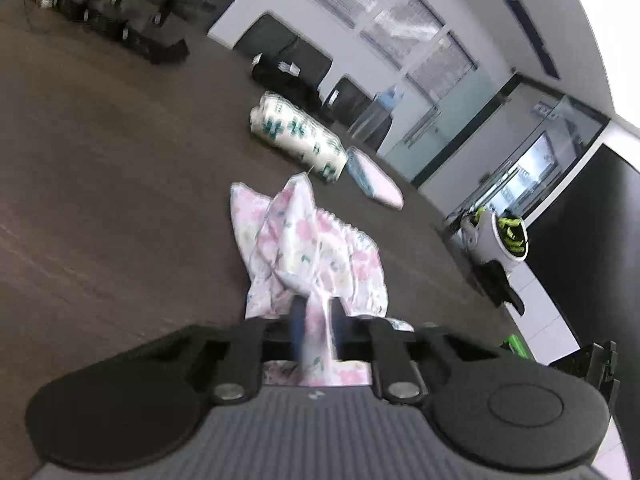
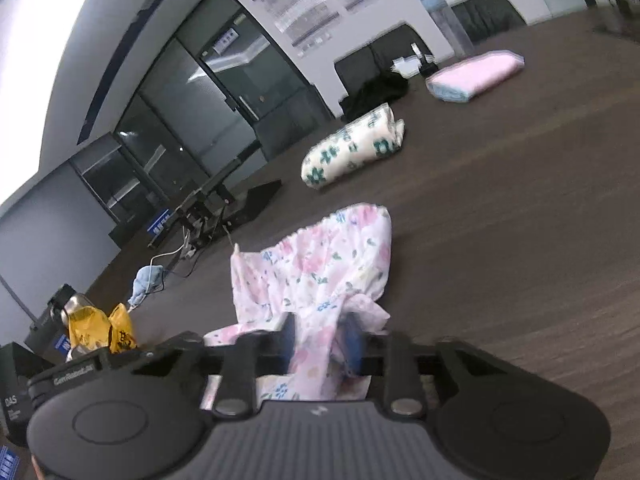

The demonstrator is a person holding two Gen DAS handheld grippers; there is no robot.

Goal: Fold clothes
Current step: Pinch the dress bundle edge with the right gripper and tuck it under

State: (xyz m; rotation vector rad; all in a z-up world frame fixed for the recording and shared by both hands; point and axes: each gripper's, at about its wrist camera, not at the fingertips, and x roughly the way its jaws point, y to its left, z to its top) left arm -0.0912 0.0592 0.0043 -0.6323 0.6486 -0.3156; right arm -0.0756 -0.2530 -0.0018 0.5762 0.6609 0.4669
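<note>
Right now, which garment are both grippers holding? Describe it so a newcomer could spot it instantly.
Start at the dark wooden table. Nearest the cameras lies a crumpled floral garment, pinched by the left gripper and right gripper. Unlike the rolled cream bundle with green print and the flat pink-and-blue folded stack farther back, it is unfolded, white with pink flowers.

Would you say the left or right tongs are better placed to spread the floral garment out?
Neither clearly: left tongs and right tongs are both shut on the floral garment, which lies bunched on the dark table. Spreading probably needs both pulling apart together.
</note>
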